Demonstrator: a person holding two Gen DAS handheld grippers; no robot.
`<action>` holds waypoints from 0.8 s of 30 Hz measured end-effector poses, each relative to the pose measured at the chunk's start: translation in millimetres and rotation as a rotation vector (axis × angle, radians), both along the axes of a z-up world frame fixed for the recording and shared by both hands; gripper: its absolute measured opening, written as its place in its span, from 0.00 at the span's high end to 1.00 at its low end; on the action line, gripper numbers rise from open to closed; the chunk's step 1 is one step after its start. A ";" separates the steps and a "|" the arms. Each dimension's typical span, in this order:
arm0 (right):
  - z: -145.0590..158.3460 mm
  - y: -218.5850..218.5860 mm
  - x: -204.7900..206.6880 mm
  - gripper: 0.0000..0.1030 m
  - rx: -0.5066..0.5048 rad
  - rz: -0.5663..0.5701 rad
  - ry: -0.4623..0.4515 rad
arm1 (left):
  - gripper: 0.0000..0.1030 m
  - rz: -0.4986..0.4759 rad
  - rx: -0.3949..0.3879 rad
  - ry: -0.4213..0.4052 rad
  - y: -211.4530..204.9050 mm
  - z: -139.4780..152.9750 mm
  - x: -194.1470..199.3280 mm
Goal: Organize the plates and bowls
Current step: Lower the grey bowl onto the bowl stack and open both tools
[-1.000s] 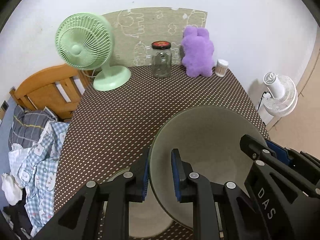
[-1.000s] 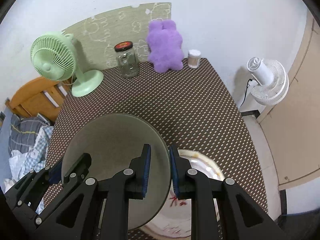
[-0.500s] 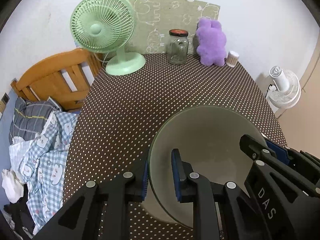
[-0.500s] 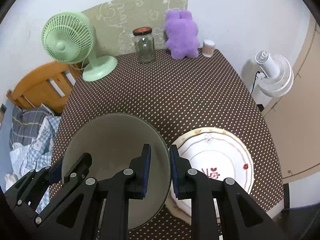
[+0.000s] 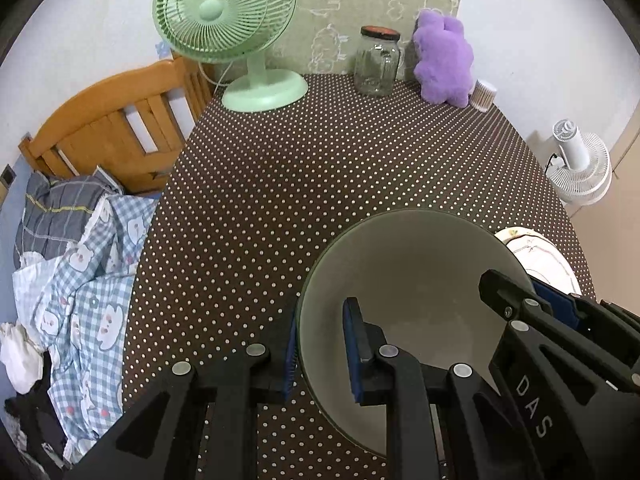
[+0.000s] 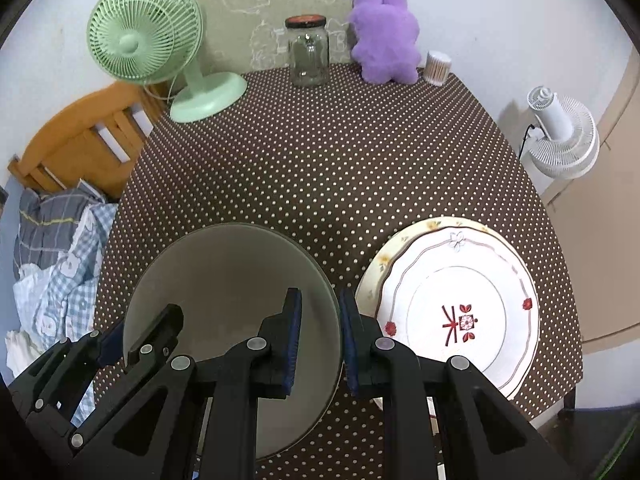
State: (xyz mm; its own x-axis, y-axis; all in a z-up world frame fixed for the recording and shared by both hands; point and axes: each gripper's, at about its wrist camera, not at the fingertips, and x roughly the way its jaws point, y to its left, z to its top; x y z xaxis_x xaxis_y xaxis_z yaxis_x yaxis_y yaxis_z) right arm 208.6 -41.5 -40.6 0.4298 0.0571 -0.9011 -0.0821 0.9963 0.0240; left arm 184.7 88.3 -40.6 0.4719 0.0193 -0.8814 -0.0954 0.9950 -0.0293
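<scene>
A large grey-green bowl [image 5: 416,280] is held above the dotted table by both grippers. My left gripper [image 5: 320,354] is shut on its left rim, my right gripper [image 6: 318,338] is shut on its right rim. The bowl also shows in the right wrist view [image 6: 228,280]. A stack of white plates with red flower marks [image 6: 460,308] lies on the table to the right of the bowl; its edge shows in the left wrist view [image 5: 540,256]. The other gripper appears in each view, on the opposite rim.
At the back of the brown dotted table [image 6: 340,160] stand a green fan [image 6: 160,52], a glass jar [image 6: 308,56], a purple plush [image 6: 384,40] and a cotton swab pot [image 6: 438,68]. A wooden chair [image 5: 116,120] and bedding are left; a white floor fan [image 6: 560,136] is right.
Both grippers have carried the bowl to the left and back toward the near edge. The white plate stack has come fully into view to the right of the bowl.
</scene>
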 end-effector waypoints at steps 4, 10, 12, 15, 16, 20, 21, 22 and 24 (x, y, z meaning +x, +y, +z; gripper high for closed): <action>-6.7 3.7 1.6 0.78 -0.015 0.003 0.015 | 0.84 0.001 -0.005 0.013 1.2 -6.8 1.3; -14.9 11.8 5.4 0.78 -0.049 0.018 0.024 | 0.84 0.011 -0.036 0.042 8.9 -17.4 3.7; -15.6 15.1 6.3 0.78 -0.061 0.023 0.020 | 0.84 0.015 -0.049 0.042 9.8 -19.0 4.2; -16.5 15.5 7.8 0.78 -0.078 0.025 0.020 | 0.84 0.016 -0.068 0.046 10.1 -21.9 5.4; -17.2 15.5 8.4 0.78 -0.087 0.026 0.022 | 0.84 0.016 -0.073 0.050 9.6 -23.7 6.5; -19.5 14.7 9.4 0.78 -0.095 0.026 0.023 | 0.84 0.019 -0.077 0.047 8.2 -25.8 6.3; -19.7 14.7 9.8 0.78 -0.094 0.025 0.023 | 0.84 0.020 -0.077 0.046 8.4 -26.0 6.7; -20.0 14.6 10.1 0.78 -0.093 0.025 0.021 | 0.84 0.020 -0.075 0.046 8.2 -26.2 7.2; -20.6 14.3 9.8 0.78 -0.089 0.026 0.009 | 0.84 0.015 -0.064 0.040 6.2 -26.7 7.1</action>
